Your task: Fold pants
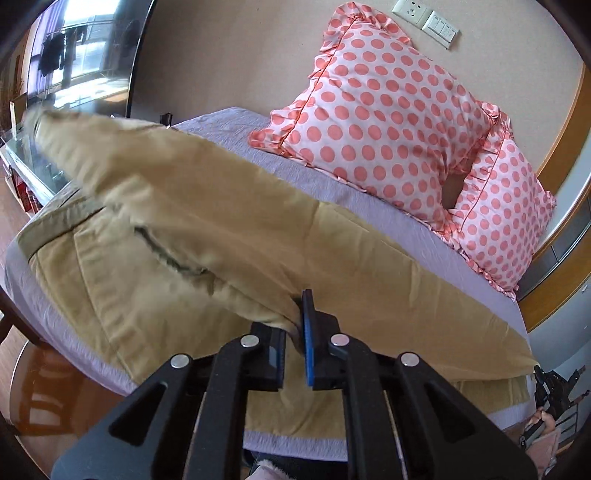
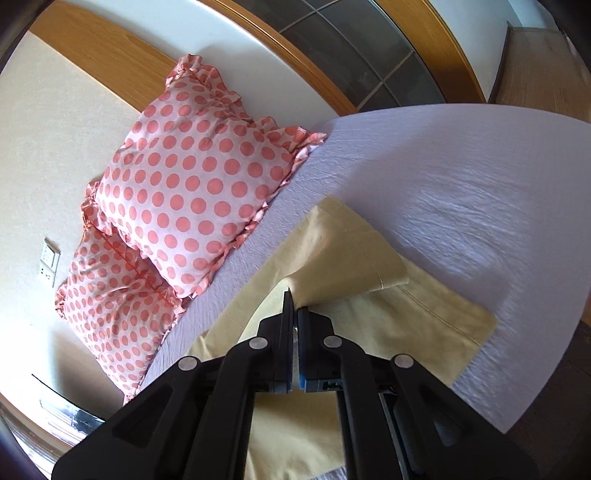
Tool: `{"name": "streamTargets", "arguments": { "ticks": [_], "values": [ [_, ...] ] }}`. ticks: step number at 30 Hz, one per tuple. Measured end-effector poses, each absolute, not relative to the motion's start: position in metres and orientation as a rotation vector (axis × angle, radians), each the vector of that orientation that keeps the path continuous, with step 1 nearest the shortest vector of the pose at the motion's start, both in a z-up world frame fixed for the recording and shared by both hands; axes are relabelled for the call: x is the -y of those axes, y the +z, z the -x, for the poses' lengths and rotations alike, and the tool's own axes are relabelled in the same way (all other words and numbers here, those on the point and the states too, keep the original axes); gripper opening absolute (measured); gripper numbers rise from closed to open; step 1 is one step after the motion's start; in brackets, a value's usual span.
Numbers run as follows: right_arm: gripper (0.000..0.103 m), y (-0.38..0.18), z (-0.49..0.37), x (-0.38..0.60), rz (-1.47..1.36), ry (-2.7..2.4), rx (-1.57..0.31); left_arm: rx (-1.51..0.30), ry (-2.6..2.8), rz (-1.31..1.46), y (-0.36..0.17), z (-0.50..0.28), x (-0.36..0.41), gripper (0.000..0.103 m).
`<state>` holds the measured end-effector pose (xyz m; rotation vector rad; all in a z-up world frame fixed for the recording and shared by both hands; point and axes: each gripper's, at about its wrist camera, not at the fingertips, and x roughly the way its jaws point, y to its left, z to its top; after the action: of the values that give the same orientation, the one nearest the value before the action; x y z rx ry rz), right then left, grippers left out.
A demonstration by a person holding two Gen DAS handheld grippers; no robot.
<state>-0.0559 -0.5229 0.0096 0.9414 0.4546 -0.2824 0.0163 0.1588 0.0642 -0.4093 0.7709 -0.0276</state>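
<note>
left gripper [image 1: 295, 332]: pressed together on a bunched fold of the pants [image 1: 207, 221], cloth caught between its blue pads [image 1: 307, 332]; the held part is lifted off the bed [image 1: 332, 184] and blurred.
right gripper [image 2: 294, 328]: pinching the cuff end of one pant leg [image 2: 347, 247], lifted and turned back over the leg beneath it.
pants: tan, spread along the bed; waistband and a pocket slit show in the left wrist view, on the side far from the pillows [image 1: 376, 110]; both cuffs show in the right wrist view, the lower one lying flat on the sheet [image 2: 461, 166].
bed: covered by a pale lilac sheet, wrinkled; the pants lie along its near edge, apart from the pillows.
pillows: two, white with coral dots and ruffled edges, leaning on the wall at the head of the bed, one overlapping the other.
wall: beige; a socket and switch plate [image 1: 424, 22] sit above the pillows.
tv [image 1: 74, 55]: dark screen beyond the waistband end of the pants, reflecting a window.
floor: wood, visible past the bed edge.
</note>
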Motion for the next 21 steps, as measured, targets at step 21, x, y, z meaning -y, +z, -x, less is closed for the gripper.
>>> {"name": "streamTargets", "arguments": {
  "ticks": [21],
  "values": [
    [0.003, -0.002, 0.104, 0.508, -0.901, -0.426, -0.539, -0.797, -0.025, 0.355, 0.032, 0.024, -0.162, 0.008]
  ]
}}
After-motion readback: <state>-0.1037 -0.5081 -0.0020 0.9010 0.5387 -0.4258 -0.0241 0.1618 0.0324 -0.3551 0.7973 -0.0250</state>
